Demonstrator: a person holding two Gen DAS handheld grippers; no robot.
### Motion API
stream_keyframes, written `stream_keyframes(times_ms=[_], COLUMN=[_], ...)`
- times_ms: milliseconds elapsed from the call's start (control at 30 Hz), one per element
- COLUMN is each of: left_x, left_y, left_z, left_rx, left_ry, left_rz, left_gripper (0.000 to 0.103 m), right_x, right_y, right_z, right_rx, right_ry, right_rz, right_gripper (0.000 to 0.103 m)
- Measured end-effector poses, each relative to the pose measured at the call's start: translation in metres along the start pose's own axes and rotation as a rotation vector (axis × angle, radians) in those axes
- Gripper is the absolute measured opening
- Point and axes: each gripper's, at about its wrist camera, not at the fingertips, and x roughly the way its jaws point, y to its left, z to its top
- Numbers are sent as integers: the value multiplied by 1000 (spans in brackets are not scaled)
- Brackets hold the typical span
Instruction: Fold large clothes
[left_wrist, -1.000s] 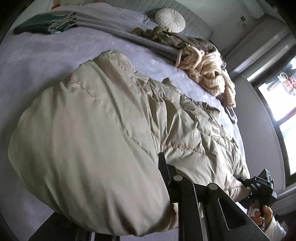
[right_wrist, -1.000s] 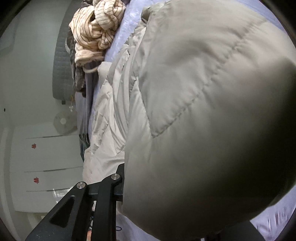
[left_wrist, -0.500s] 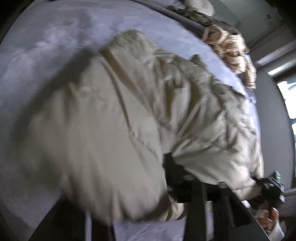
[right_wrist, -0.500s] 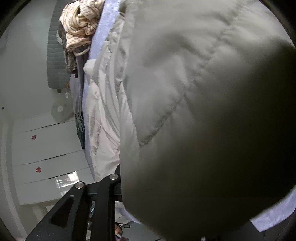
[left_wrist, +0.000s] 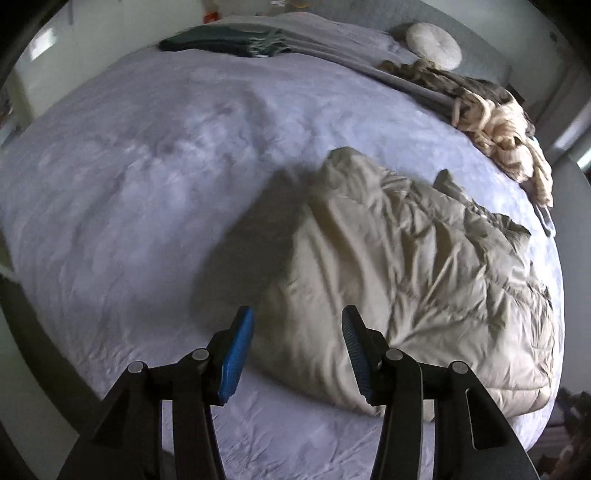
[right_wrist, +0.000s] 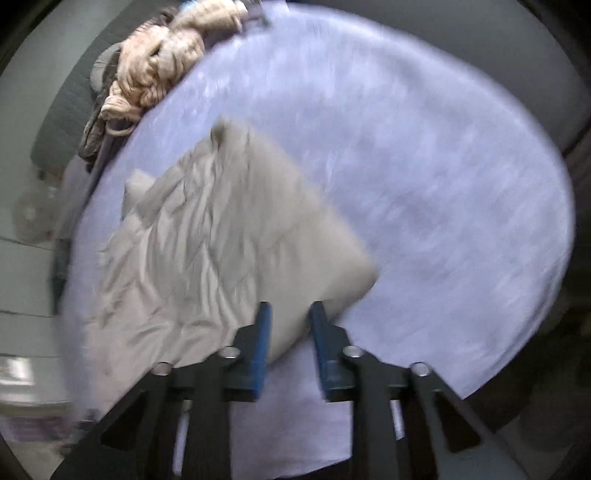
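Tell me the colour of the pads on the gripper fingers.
Blue, on black fingers; sharpest in the left wrist view.

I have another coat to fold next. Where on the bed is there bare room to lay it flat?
The broad stretch of lavender bedcover left of the beige puffer jacket is bare, up to the folded dark green blanket by the headboard. The right side is crowded: the jacket fills it, with a cream knit pile and a round white cushion beyond.
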Motion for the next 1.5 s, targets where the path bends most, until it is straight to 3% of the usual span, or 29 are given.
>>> stream_keyframes(times_ms=[67,167,233,300,333,467,600,733,867,1000,1033,1067,1100,1333,1500], left_x=[19,53,69,75,75,75,58,32,13,-7,-12,-16,-19,-29,-24], left_y=[-12,-18,-16,-16,-16,-5,-4,-13,-30,-48,-54,-55,-60,-75,-76], left_z=[3,-4,-7,-5,-3,2,6,4,7,1,-1,-4,-8,-33,-28], left_rx=[46,79,80,100,104,53,50,75,110,130,143,152,168,216,224], left_ry=[26,109,150,177,183,233,216,173,129,114,107,104,103,116,141], left_rz=[25,81,88,128,155,138,164,133,112,85,80,80,84,88,78], left_gripper=[51,51,53,73,77,81,81,81,81,81,81,83,101,103,103], right_x=[-9,4,31,50,58,64,55,33,17,8,6,3,3,2,4], right_y=[12,33,41,29,21,7,9,24,41,56,60,62,69,72,74], right_z=[5,10,11,8,8,14,26,30,33,23,20,14,8,-9,-18], right_rx=[-66,-152,-193,-150,-104,-27,-35,-88,-158,-218,-235,-249,-264,-316,-306], right_ry=[-41,0,51,105,130,174,184,154,134,144,147,148,148,184,194], right_rz=[24,45,2,-14,-13,14,1,38,77,114,121,126,130,152,144], right_gripper=[21,21,21,20,20,20,21,23,40,43,48,54,55,56,57])
